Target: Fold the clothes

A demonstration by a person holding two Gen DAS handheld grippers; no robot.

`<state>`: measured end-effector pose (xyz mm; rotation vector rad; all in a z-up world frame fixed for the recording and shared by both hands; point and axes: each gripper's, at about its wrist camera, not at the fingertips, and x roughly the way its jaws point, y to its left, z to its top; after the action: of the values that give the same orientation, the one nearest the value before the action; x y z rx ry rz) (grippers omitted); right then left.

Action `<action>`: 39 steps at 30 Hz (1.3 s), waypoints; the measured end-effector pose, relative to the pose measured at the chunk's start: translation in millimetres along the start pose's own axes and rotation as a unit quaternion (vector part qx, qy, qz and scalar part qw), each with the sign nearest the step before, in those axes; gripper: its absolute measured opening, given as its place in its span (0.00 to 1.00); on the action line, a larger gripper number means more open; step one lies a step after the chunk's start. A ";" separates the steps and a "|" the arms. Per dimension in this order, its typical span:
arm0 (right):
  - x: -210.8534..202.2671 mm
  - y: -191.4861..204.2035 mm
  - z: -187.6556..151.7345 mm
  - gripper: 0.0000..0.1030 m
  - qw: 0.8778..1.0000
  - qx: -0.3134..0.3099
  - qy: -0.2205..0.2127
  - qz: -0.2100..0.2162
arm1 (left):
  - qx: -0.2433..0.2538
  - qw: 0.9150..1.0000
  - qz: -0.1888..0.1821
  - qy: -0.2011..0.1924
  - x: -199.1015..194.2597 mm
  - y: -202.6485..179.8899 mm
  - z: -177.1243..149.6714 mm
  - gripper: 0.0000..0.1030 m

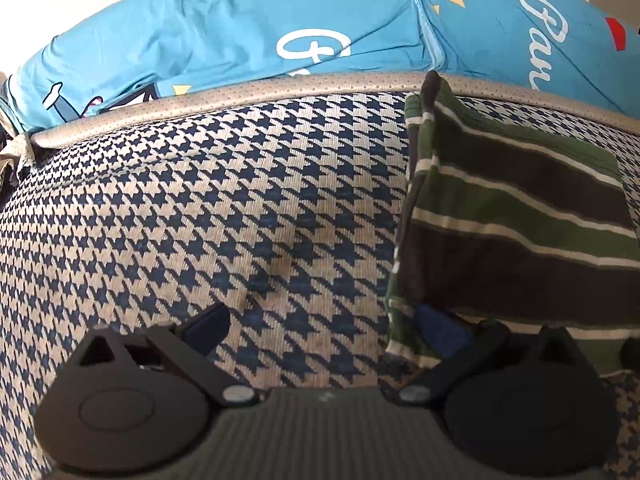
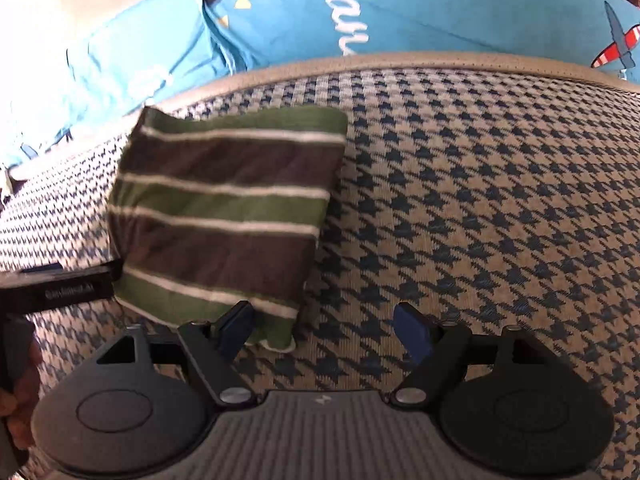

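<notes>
A folded garment with green, brown and white stripes [image 2: 224, 208] lies flat on a houndstooth mat [image 2: 480, 208]. My right gripper [image 2: 324, 330] hangs open over the mat just right of the garment's near corner. Its left fingertip [image 2: 236, 326] overlaps that corner, and only mat shows between the pads. In the left wrist view the garment [image 1: 520, 240] is at the right. My left gripper [image 1: 322, 326] is open too, its right fingertip [image 1: 438, 330] over the garment's left edge. The right wrist view shows the left gripper [image 2: 56, 286] at the garment's left side, held by a hand [image 2: 16, 380].
The mat has a grey dotted trim [image 1: 240, 96] along its far edge. Beyond it lies bright blue fabric [image 1: 240, 28] printed with white script, stars and planes, also seen as blue fabric [image 2: 400, 8] in the right wrist view.
</notes>
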<state>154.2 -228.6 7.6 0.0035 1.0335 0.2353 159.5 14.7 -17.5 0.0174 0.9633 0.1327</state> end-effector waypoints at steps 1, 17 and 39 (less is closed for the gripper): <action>2.3 1.8 -1.7 0.76 1.000 -0.008 0.004 -0.006 | 0.001 1.000 0.000 0.001 0.3 0.3 -0.9 1.00; -12.4 3.9 -1.8 0.78 0.999 -0.032 -0.035 -0.014 | 0.027 1.000 0.006 0.010 -30.9 5.1 -18.8 1.00; -9.1 16.7 -4.0 0.78 0.998 -0.044 -0.039 -0.008 | 0.086 0.996 -0.005 0.025 -26.5 4.8 -30.6 1.00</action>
<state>143.1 -214.5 15.1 -0.0744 0.9446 0.2629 119.1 14.9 -12.9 0.1684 1.0232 0.0401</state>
